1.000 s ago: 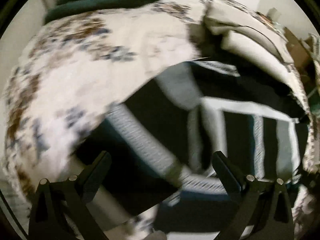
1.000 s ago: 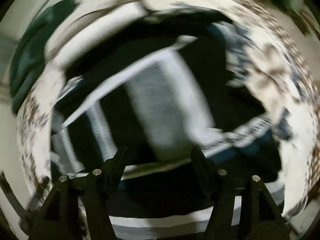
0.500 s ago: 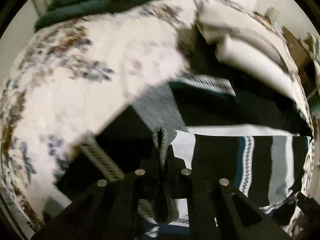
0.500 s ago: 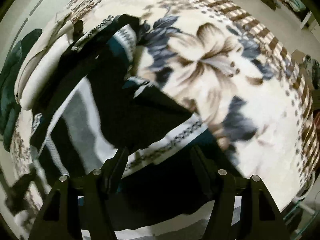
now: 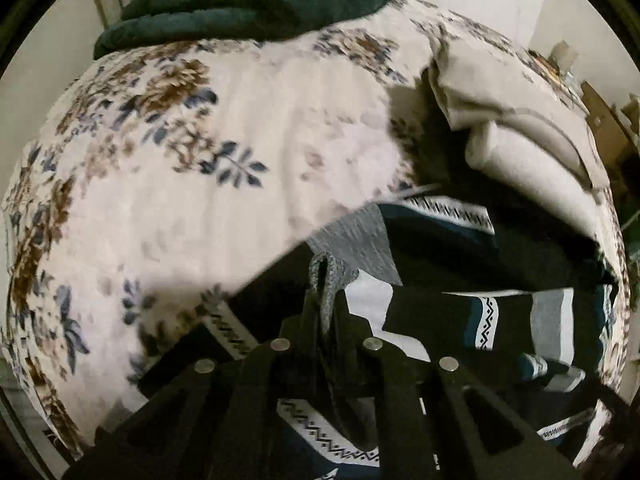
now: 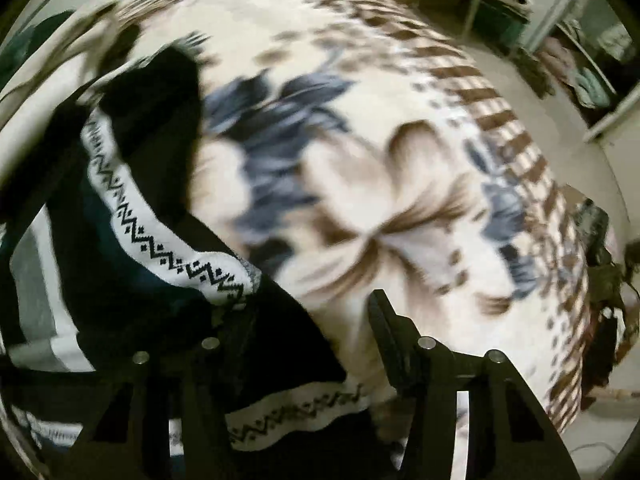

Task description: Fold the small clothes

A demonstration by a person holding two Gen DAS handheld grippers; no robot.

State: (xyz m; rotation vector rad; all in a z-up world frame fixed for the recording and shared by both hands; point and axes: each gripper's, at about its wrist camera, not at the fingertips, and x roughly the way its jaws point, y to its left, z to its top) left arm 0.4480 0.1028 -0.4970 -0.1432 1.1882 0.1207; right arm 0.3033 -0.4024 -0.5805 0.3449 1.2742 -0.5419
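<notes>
At the bottom centre of its view, the left gripper (image 5: 325,300) was clamped on a pinched grey fold of the striped sweater (image 5: 472,320), which lay across the lower right. The right gripper (image 6: 304,320), jaws apart at the bottom of its frame, had dark cloth of the same sweater by its left finger but gripped nothing. To fold cleanly, I judged it should seize the matching edge, then both lift evenly. Beyond lay the floral blanket (image 5: 180,184), folded beige clothes (image 5: 520,148) upper right, and a dark green blanket (image 5: 248,0) at the top.
</notes>
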